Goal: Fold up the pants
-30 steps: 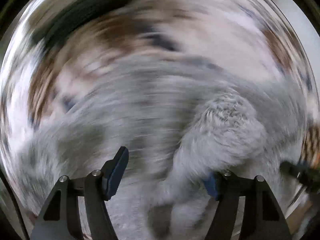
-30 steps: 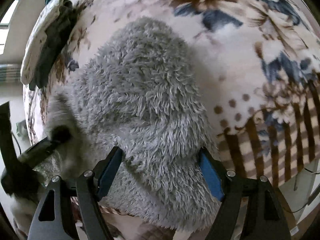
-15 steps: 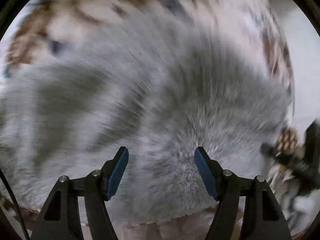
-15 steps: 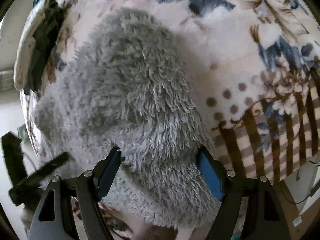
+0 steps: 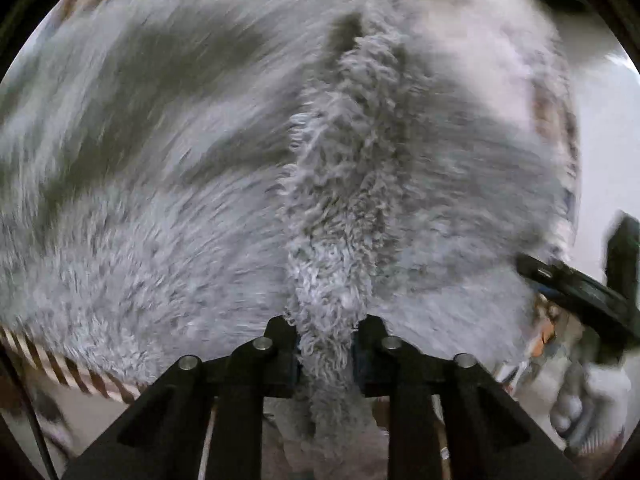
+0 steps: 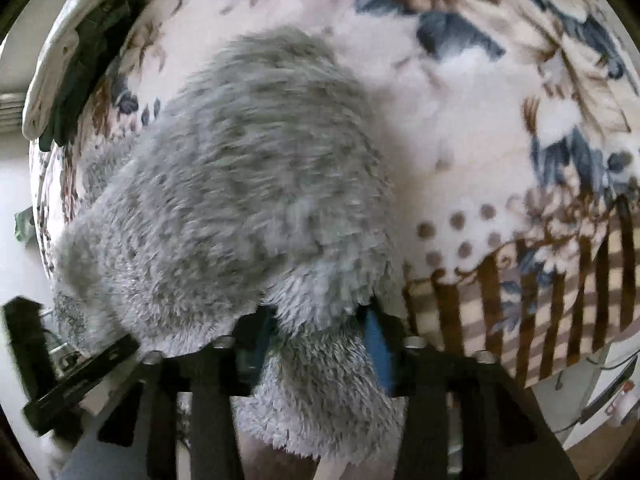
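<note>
Fluffy grey fleece pants (image 6: 240, 180) lie bunched on a floral blanket (image 6: 500, 128). In the left wrist view the pants (image 5: 160, 240) fill the picture. My left gripper (image 5: 325, 336) is closing, and its jaws pinch a raised ridge of fleece that runs straight ahead from them. In the right wrist view my right gripper (image 6: 320, 332) is closing as well, with a thick fold at the pants' near edge squeezed between its blue pads (image 6: 376, 344). Each gripper shows at the edge of the other's view: the right gripper (image 5: 576, 292) and the left gripper (image 6: 80, 372).
The blanket has a brown-striped border (image 6: 560, 300) that hangs over the near edge. A pile of dark and white clothes (image 6: 80, 40) lies at the far left corner. A hand in a light glove (image 5: 592, 400) holds the right gripper's handle. Pale floor shows beyond the bed's edges.
Both pairs of jaws have narrowed from wide open onto the fleece. The left gripper has swept across the pants, and a pinched ridge now stands between its fingers. The right gripper has hardly moved.
</note>
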